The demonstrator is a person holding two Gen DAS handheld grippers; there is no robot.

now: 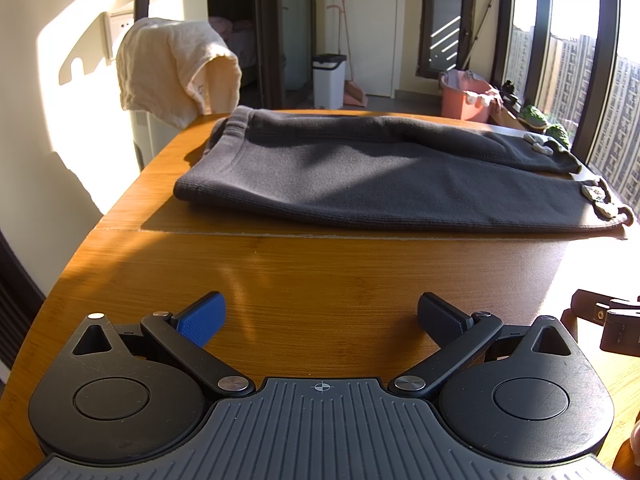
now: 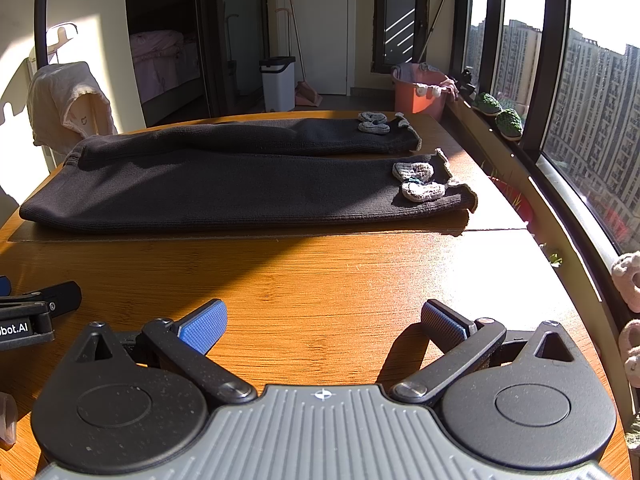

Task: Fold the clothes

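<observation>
While trousers lie flat, unfolded, along worktop far edge, I hold left gripper and right gripper at near edge, both jaws spread, empty. Fold not begun; next, I judge: reach cuffs, pinch.

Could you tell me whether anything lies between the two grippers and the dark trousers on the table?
Nothing visible does: only bare wooden table separates the open left gripper and right gripper from the trousers.
</observation>
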